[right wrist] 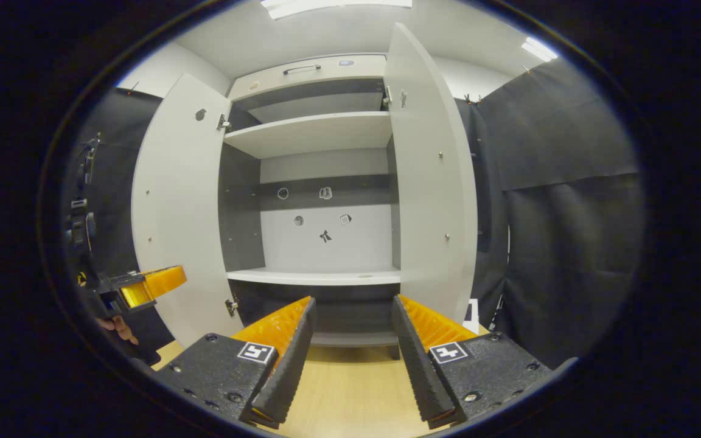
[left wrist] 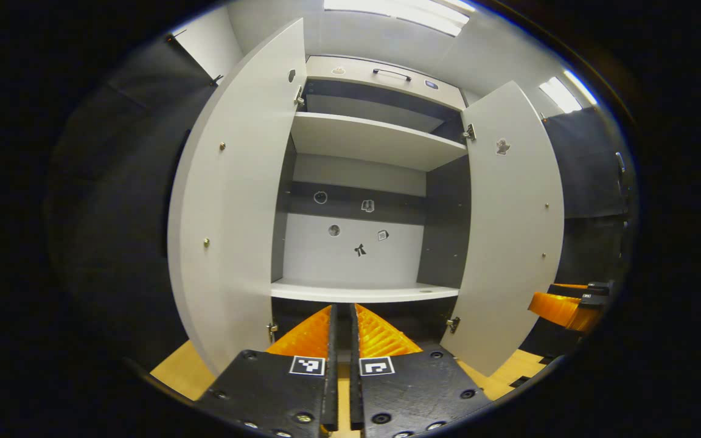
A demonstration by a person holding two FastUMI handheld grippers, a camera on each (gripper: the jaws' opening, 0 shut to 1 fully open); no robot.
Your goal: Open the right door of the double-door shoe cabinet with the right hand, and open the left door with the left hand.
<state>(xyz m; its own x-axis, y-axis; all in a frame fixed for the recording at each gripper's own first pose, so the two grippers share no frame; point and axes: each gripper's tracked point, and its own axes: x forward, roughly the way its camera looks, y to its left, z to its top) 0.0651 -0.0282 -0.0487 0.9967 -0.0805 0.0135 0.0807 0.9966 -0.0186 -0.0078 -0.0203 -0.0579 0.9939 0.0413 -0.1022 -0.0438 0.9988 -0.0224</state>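
We judge the task done: both pale grey flat doors, left door (left wrist: 229, 207) and right door (right wrist: 429, 182), stand swung wide off the tall grey double-door shoe cabinet (left wrist: 369, 140), while in front of it our left gripper (left wrist: 342, 322) is clenched on nothing and our right gripper (right wrist: 350, 328) is released.

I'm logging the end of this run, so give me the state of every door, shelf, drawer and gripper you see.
Left door: swung wide open.
Right door: swung wide open.
Shelves: bare, nothing stored on them.
Top drawer: closed.
Left gripper: shut, holding nothing, clear of the cabinet.
Right gripper: open, holding nothing, clear of the cabinet.
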